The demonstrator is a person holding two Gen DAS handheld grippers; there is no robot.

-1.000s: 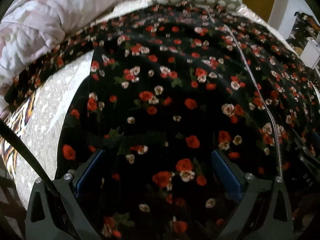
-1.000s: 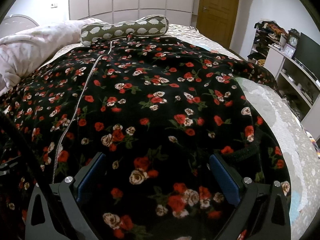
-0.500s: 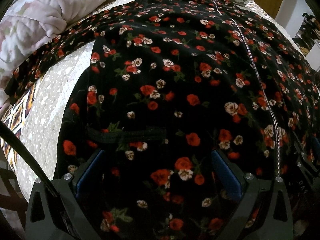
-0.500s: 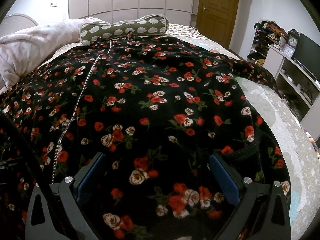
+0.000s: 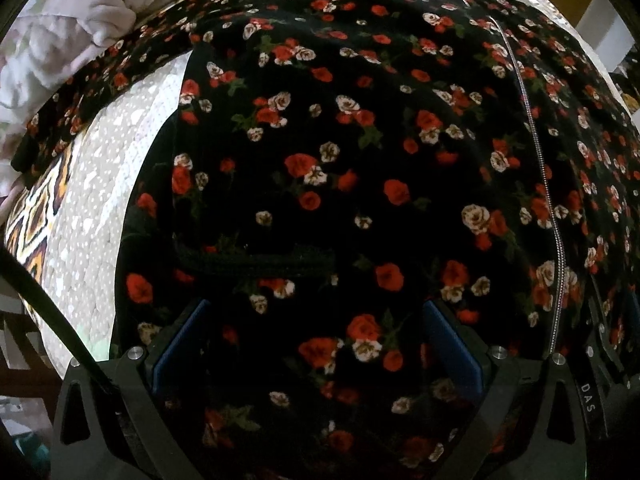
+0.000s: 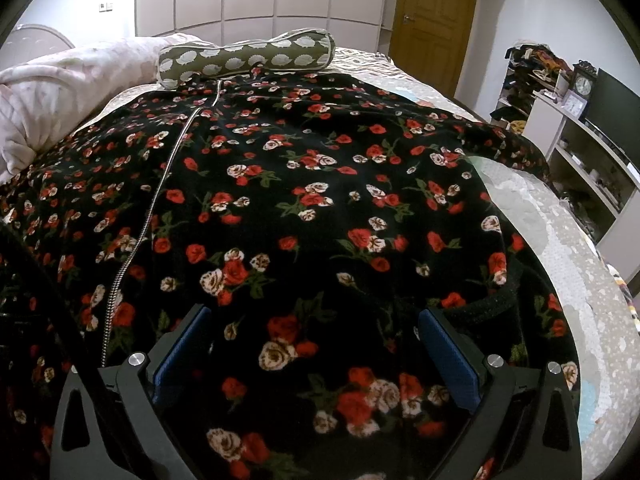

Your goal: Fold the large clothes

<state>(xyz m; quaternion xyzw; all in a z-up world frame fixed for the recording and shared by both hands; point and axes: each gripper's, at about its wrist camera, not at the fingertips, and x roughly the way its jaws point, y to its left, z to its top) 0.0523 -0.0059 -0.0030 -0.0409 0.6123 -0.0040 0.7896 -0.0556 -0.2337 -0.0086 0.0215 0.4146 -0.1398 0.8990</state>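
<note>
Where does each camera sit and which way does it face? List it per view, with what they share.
Left wrist: sits on the left gripper, low over the floral garment, facing along it toward the pink quilt; its open blue-padded fingers show.
Right wrist: sits on the right gripper, facing up the bed toward the spotted bolster and wooden door; its open fingers show.
Shared: the garment and its zipper.
</note>
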